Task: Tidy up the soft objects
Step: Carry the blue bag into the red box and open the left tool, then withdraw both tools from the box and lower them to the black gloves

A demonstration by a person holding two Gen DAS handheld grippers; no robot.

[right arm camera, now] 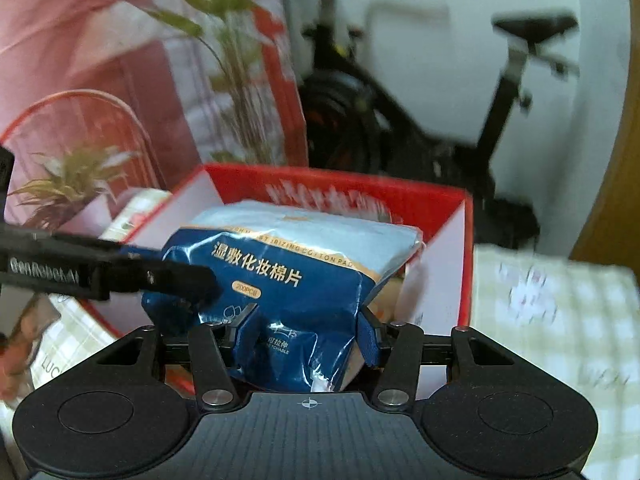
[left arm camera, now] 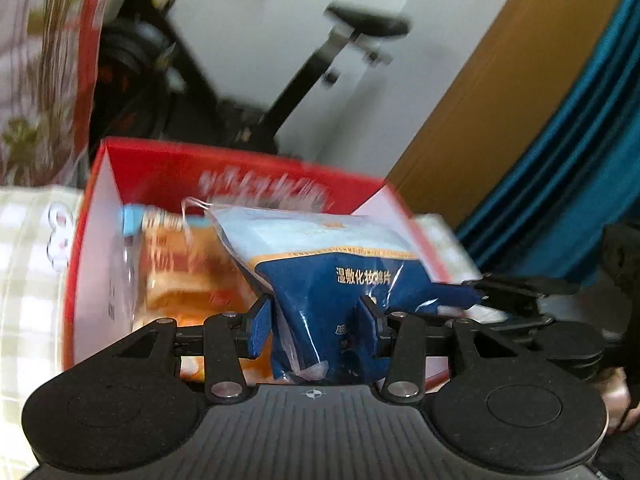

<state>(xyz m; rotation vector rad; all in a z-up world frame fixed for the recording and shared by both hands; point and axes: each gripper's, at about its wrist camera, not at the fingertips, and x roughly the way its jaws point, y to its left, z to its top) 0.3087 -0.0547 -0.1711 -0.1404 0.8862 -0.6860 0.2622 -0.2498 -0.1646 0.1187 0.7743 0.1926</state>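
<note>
Hand-held grippers, left (left arm camera: 316, 330) and right (right arm camera: 306, 332), both pinch the cotton-pad bag (right arm camera: 288, 264) over the red box (right arm camera: 440, 196); next, I judge, lower and release.

Behind your work area you have an exercise bike (right arm camera: 400, 120): black frame, black saddle (right arm camera: 536, 26) raised on its post, standing against a white wall (left arm camera: 248, 12). To your left sits a potted plant (right arm camera: 76, 184) with thin green-yellow leaves; taller stems (right arm camera: 228, 40) rise behind it, before pink and red packaging (right arm camera: 60, 40). A brown wooden panel (left arm camera: 500, 100) and teal pleated fabric (left arm camera: 568, 168) lie to the right. A pale green checked cloth (right arm camera: 560, 320) covers the surface beneath.
</note>
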